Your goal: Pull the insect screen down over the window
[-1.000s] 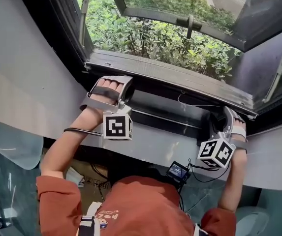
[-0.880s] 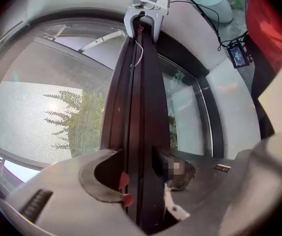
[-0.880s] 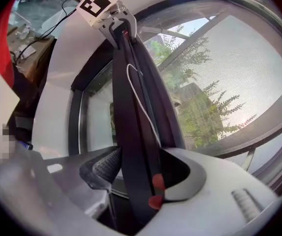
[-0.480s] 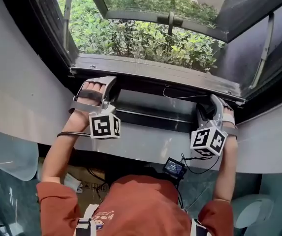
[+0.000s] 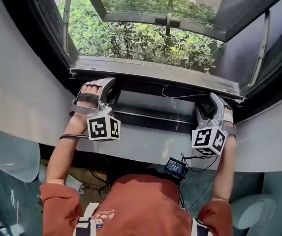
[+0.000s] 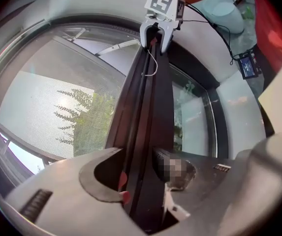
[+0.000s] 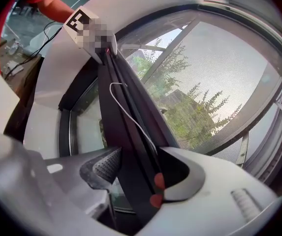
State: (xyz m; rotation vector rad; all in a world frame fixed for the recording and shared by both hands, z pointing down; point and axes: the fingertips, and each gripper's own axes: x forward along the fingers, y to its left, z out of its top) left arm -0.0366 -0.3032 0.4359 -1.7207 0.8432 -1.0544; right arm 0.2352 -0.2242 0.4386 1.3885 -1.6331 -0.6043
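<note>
Claws first: the left claw point(image 6: 141, 177) is closed on the insect screen's pull bar point(image 6: 148, 107). The bar runs lengthwise through the gap and fills it, so the two jaws stand fairly wide yet press its sides. We see a curved grey jaw on one flank and a ribbed dark pad on the other. The right claw point(image 7: 133, 173) grips the same bar further right in the same way, with a dimpled rubber pad on one side and a smooth grey jaw carrying two small red spots on the other. In the head view the left claw point(image 5: 107, 88) and right claw point(image 5: 207, 109) sit well apart, one near each end of the bar point(image 5: 153, 116), each with its black-and-white marker cube point(image 5: 103, 128) on the near side. The bar is a long, straight, matte black profile with lengthwise grooves. It lies low in the window opening, just on the near side of the flat grey sill point(image 5: 155, 70). A thin white cord point(image 7: 126, 113) loops loosely along it. Beside the bar in both gripper views we see the screen's mesh point(image 6: 57, 107), a fine, pale, see-through weave with tree foliage showing behind it. Beyond the sill are leafy green shrubs point(image 5: 141, 38), and smooth white wall point(image 5: 17, 92) flanks the dark window frame on the left.
</note>
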